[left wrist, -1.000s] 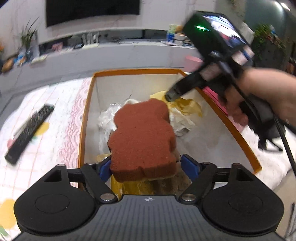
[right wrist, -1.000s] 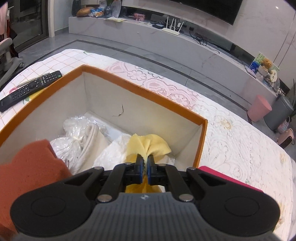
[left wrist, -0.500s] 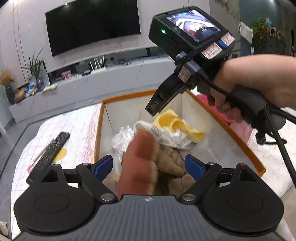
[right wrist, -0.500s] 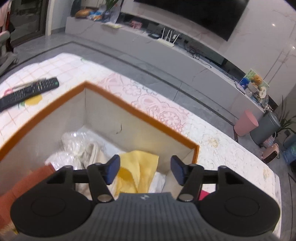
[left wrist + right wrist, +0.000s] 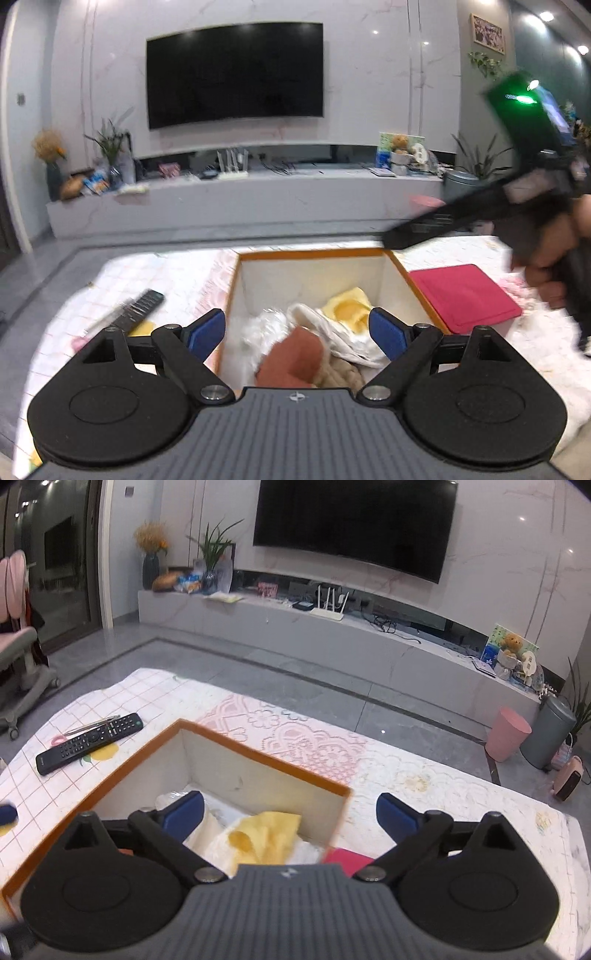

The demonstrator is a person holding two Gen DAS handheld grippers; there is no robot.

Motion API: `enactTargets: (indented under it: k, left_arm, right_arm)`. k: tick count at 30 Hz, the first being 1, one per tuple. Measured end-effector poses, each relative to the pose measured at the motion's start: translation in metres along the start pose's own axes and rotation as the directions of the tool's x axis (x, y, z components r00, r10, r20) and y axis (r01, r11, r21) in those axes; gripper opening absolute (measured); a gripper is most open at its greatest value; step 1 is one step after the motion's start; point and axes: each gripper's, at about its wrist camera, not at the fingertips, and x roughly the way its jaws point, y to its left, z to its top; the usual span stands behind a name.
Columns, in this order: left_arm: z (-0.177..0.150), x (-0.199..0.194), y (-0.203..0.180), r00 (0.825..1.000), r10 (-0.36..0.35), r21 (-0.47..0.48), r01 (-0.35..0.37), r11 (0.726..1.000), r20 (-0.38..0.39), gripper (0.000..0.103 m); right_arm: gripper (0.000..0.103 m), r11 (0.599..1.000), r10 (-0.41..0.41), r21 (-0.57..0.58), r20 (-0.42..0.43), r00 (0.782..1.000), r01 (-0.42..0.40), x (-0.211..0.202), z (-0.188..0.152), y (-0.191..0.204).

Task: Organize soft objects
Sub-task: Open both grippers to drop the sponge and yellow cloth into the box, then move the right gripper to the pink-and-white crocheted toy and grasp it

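A: Below both grippers, inside the orange-rimmed box (image 5: 402,266), the yellow cloth (image 5: 266,834) and the red sponge (image 5: 291,358) are seen lying loose.

B: Nothing is held: the left gripper (image 5: 295,332) is spread wide, the right gripper (image 5: 290,810) is opening, empty. The red mat (image 5: 461,295) beside the box is nearer the right.

Left gripper (image 5: 296,334): jaws wide apart, nothing between the pads, hanging above the orange-rimmed box (image 5: 417,291). Inside the box I see a rust-brown sponge (image 5: 291,360), a white cloth (image 5: 332,334), a yellow cloth (image 5: 347,308) and a crinkly clear bag (image 5: 260,326). Red pad (image 5: 463,295) lies just right of the box, remote (image 5: 136,308) to its left on the table (image 5: 184,280). Right gripper (image 5: 417,230) is blurred at upper right in a hand (image 5: 550,254); I can't read its jaws here.
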Motion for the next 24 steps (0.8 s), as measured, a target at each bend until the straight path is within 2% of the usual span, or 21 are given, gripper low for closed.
enactTargets:
  k: [4, 7, 10, 14, 16, 20, 24]
  left_arm:
    - [0.003, -0.002, -0.005, 1.0, 0.028, -0.03, -0.029, 0.999, -0.005, 0.102]
    - [0.009, -0.004, -0.013, 1.0, -0.013, -0.079, 0.012, 0.997, -0.008, 0.102]
    - [0.011, -0.008, -0.027, 0.999, -0.038, -0.111, 0.039, 0.993, 0.005, 0.102]
    - [0.008, -0.009, -0.06, 1.0, -0.024, -0.038, 0.025, 0.999, 0.014, 0.102]
    - [0.004, -0.006, -0.081, 0.999, -0.043, 0.005, 0.043, 0.999, 0.011, 0.102]
    - [-0.014, -0.004, -0.124, 0.989, -0.146, 0.113, 0.143, 0.983, 0.015, 0.102]
    - [-0.034, -0.006, -0.165, 0.973, -0.227, 0.186, 0.218, 0.958, 0.029, 0.102]
  right_arm:
    - [0.1, 0.999, -0.041, 0.011, 0.007, 0.999, 0.041, -0.019, -0.016, -0.038]
    - [0.1, 0.995, -0.084, 0.051, 0.001, 0.996, 0.084, -0.028, -0.036, -0.076]
    - [0.1, 0.985, -0.137, 0.096, -0.041, 0.99, 0.14, -0.032, -0.065, -0.117]
    - [0.1, 0.966, -0.173, 0.177, -0.1, 0.98, 0.189, -0.033, -0.114, -0.167]
    - [0.1, 0.955, -0.181, 0.214, -0.129, 0.975, 0.206, -0.031, -0.137, -0.187]
    - [0.1, 0.939, -0.212, 0.235, -0.186, 0.96, 0.252, -0.02, -0.17, -0.216]
    - [0.1, 0.936, -0.227, 0.231, -0.179, 0.957, 0.265, -0.013, -0.188, -0.232]
